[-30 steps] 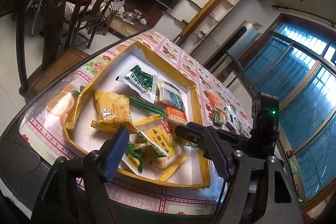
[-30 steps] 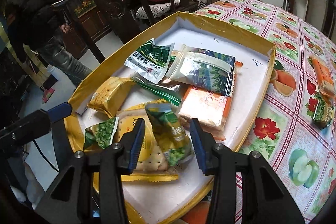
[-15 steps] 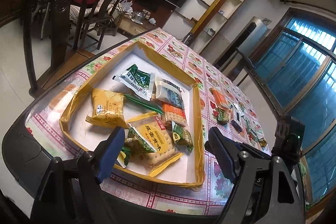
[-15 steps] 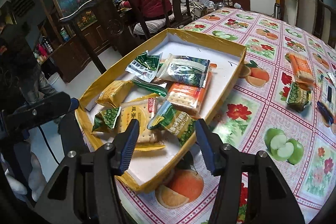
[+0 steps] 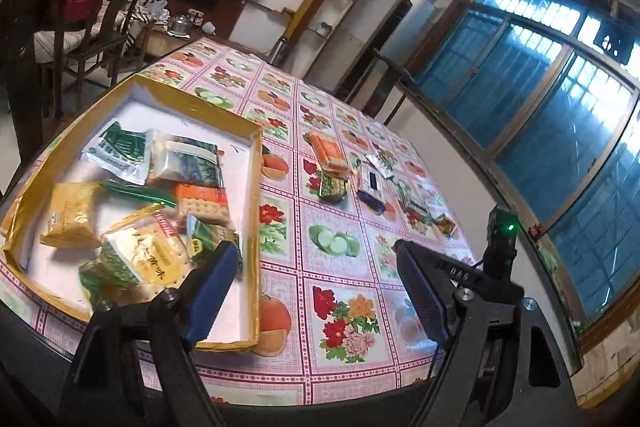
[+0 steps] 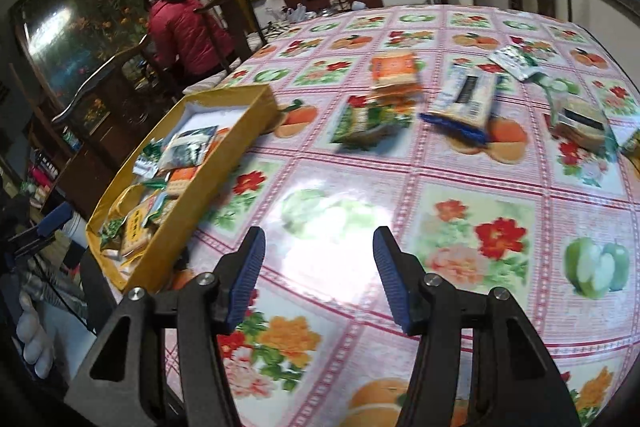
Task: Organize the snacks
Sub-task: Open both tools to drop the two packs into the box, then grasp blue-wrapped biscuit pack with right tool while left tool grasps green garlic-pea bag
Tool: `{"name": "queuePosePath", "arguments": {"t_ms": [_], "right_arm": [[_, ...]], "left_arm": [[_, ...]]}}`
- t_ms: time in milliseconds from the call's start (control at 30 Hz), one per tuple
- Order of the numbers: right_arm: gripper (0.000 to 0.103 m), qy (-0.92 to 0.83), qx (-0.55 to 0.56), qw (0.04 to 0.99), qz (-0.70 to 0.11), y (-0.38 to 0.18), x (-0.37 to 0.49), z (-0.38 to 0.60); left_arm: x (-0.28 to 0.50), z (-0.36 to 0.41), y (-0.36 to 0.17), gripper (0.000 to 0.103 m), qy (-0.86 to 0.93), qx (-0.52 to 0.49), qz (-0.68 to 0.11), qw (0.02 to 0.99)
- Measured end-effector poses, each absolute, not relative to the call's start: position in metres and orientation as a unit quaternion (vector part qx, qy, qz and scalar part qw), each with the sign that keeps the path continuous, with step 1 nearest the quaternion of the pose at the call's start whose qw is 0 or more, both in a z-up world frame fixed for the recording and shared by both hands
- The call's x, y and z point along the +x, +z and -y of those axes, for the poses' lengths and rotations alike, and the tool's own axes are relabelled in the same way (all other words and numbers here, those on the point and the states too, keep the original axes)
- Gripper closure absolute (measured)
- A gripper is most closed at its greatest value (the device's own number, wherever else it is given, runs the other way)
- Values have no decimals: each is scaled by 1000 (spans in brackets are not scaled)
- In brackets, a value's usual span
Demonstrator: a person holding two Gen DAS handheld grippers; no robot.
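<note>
A yellow box (image 5: 256, 211) with a white floor holds several snack packs, among them a yellow cracker pack (image 5: 148, 251) and an orange one (image 5: 202, 201). Loose snacks lie further along the flowered tablecloth: an orange cracker pack (image 6: 394, 71), a green pack (image 6: 368, 123), a blue-white pack (image 6: 464, 103) and a silver-green sachet (image 6: 516, 61). My right gripper (image 6: 320, 259) is open and empty above bare tablecloth, right of the box (image 6: 228, 163), well short of the loose snacks. My left gripper (image 5: 312, 255) is open and empty near the box's front right corner.
The table's dark rim (image 5: 520, 235) curves close on the right. A person in a red jacket (image 6: 184, 31) sits on a wooden chair beyond the table's far left side. Windows (image 5: 560, 107) line the right wall. More small packs (image 5: 412, 201) lie near the right edge.
My right gripper opened off the green pack, left it in the box, and swung right over the tablecloth. My left gripper also swung right and opened a little wider.
</note>
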State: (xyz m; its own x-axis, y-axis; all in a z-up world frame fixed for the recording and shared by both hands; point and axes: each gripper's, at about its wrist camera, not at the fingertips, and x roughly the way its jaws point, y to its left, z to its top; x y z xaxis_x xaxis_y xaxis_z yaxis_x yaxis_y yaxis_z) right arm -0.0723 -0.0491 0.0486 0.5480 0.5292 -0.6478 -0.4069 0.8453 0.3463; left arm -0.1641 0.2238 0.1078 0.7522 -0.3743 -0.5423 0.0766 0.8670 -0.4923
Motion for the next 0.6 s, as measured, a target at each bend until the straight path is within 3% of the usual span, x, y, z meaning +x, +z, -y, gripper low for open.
{"name": "queuePosePath", "arguments": {"t_ms": [267, 433, 500, 600], "right_arm": [[37, 202, 158, 887, -385, 52, -34, 126], [36, 169, 165, 887, -397, 51, 14, 123], [30, 150, 165, 884, -410, 48, 38, 119], [29, 124, 177, 872, -439, 41, 75, 110]], "left_arm": [[-133, -172, 110, 21, -155, -183, -378, 894], [-127, -150, 125, 21, -157, -149, -376, 901], [-126, -144, 131, 21, -153, -132, -374, 905], [-123, -138, 137, 21, -143, -99, -371, 912]]}}
